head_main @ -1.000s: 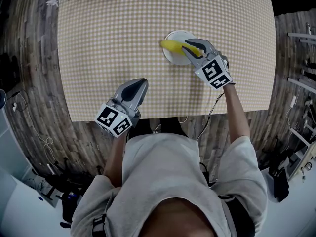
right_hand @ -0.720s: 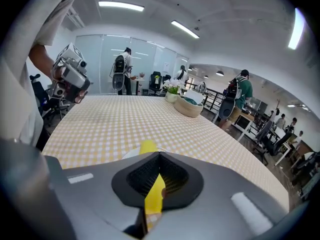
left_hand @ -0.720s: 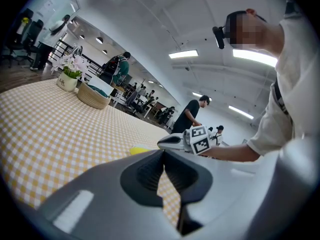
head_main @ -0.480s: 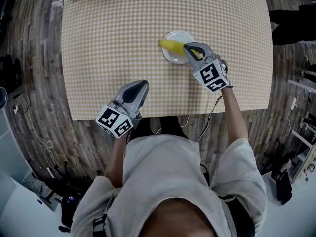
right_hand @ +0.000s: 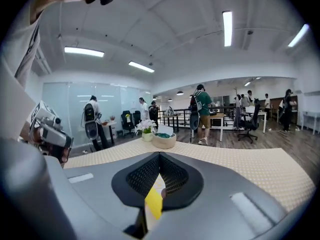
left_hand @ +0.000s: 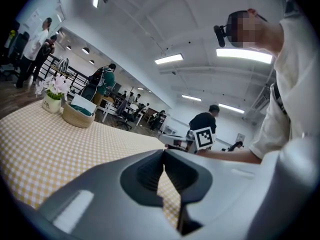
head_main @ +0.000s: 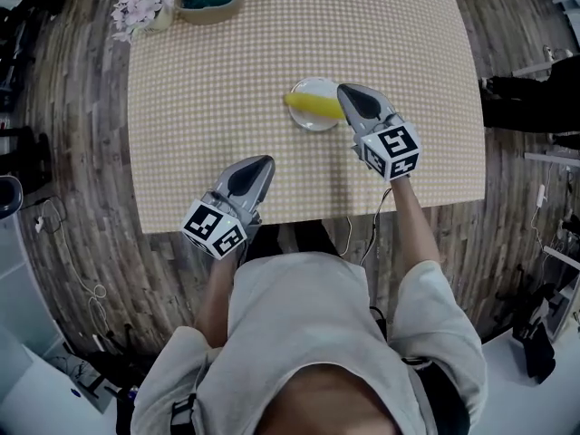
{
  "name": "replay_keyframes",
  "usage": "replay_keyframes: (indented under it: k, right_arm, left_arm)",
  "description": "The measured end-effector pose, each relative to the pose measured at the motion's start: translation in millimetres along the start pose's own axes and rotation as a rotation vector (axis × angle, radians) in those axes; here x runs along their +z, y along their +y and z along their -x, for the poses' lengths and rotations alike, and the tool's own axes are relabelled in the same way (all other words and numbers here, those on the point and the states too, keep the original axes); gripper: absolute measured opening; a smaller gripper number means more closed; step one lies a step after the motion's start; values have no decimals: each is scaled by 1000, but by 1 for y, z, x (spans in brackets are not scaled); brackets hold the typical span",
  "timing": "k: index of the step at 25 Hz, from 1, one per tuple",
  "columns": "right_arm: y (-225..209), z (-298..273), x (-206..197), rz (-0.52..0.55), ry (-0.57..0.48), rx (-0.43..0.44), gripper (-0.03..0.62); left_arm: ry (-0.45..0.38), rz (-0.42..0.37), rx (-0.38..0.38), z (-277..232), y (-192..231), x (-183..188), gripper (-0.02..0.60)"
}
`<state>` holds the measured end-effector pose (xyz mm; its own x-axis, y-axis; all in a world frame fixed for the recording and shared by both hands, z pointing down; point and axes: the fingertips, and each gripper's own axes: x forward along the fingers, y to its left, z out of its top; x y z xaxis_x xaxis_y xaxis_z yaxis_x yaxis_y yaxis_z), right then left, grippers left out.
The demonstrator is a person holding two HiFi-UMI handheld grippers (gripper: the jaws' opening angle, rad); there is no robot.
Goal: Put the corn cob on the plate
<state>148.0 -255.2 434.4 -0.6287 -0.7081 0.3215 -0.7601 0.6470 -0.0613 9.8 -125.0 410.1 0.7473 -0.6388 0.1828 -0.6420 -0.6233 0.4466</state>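
Overhead, corn cob (head_main: 311, 106): lies across the white plate (head_main: 317, 86), its left end reaching the rim; the task looks done.
Overhead, right gripper (head_main: 344, 90): tips just beside the cob's right end, at the plate's edge; I cannot tell whether they touch it.
Overhead, left gripper (head_main: 264, 161): well apart from the plate, above the near side of the checked tablecloth (head_main: 199, 89).
Left gripper view, jaws: pressed together with nothing between them; a basket (left_hand: 78, 116) and flowers (left_hand: 52, 86) stand far across the table.
Right gripper view, jaws: closed tip to tip; the sliver of yellow in the gap beneath them is probably the cob lying beyond, not something gripped.
Handling: I'd judge the cob stiff, fairly light and round enough to roll. The bumpy kernels should give purchase, so pinch across the middle.
Writing: none readable, only black-and-white square markers (head_main: 391, 149) on each gripper's cube.
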Motion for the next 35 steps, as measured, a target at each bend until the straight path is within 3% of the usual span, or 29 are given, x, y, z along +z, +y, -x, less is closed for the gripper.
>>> replay_keyframes:
  k: [5, 18, 27, 35]
  right_arm:
    - [2, 39, 23, -104, -99, -31, 0]
    - [29, 119, 80, -57, -272, -85, 0]
    - [93, 144, 63, -79, -264, -152, 0]
    - [183, 150, 57, -147, -309, -288, 0]
  left_arm:
    - [-25, -66, -22, -1, -27, 22, 8]
    - [-118, -254, -42, -7, -62, 89, 8]
    - [-126, -267, -126, 33, -80, 84, 8]
    - [-105, -244, -195, 137, -53, 67, 8]
